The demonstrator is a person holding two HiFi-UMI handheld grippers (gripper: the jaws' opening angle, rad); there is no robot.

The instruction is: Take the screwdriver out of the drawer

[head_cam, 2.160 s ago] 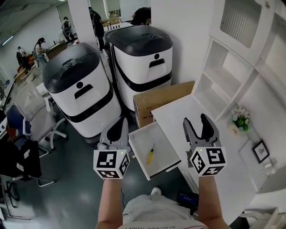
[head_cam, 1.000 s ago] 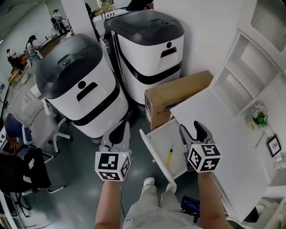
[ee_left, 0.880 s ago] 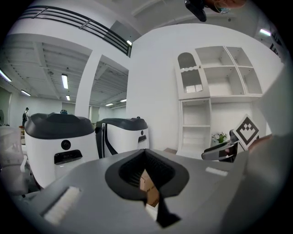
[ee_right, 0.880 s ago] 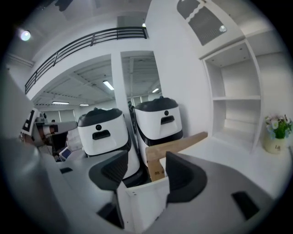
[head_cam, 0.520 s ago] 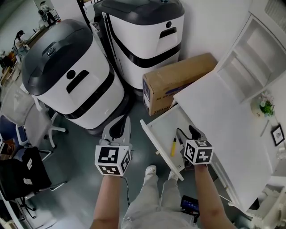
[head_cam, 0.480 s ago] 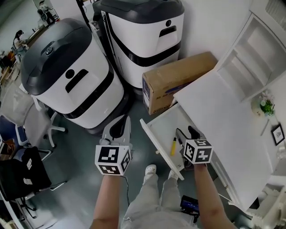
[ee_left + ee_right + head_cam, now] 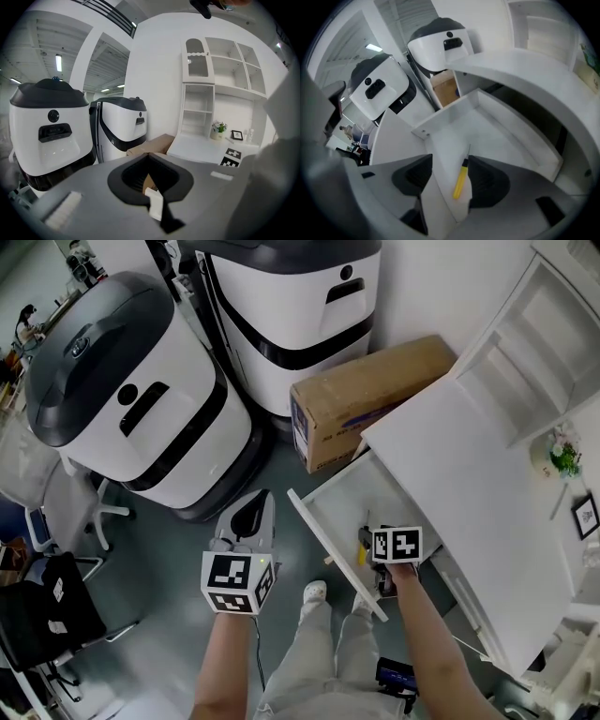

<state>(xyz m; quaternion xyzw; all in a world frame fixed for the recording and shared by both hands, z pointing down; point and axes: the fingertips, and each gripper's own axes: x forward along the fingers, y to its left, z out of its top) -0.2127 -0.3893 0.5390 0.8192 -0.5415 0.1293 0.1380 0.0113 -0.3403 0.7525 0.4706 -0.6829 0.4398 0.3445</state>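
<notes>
The white drawer [image 7: 328,505] stands pulled out from under the desk. A yellow-handled screwdriver [image 7: 461,180] lies on the drawer floor [image 7: 497,136], its thin shaft pointing toward the back. My right gripper [image 7: 450,182] is open and lowered into the drawer, one jaw on each side of the handle, which lies close to the right jaw. In the head view its marker cube [image 7: 397,545] covers most of the screwdriver [image 7: 361,555]. My left gripper [image 7: 248,514] hangs shut and empty over the floor, left of the drawer front.
A cardboard box [image 7: 370,395] sits behind the drawer beside two large white-and-black machines [image 7: 122,418] [image 7: 291,306]. The white desk top [image 7: 469,484] overhangs the drawer's right side, with shelves [image 7: 553,343] beyond. An office chair [image 7: 47,615] is at far left.
My right gripper has dropped from above the desk edge down into the drawer and now straddles the screwdriver. The left gripper has barely moved.
</notes>
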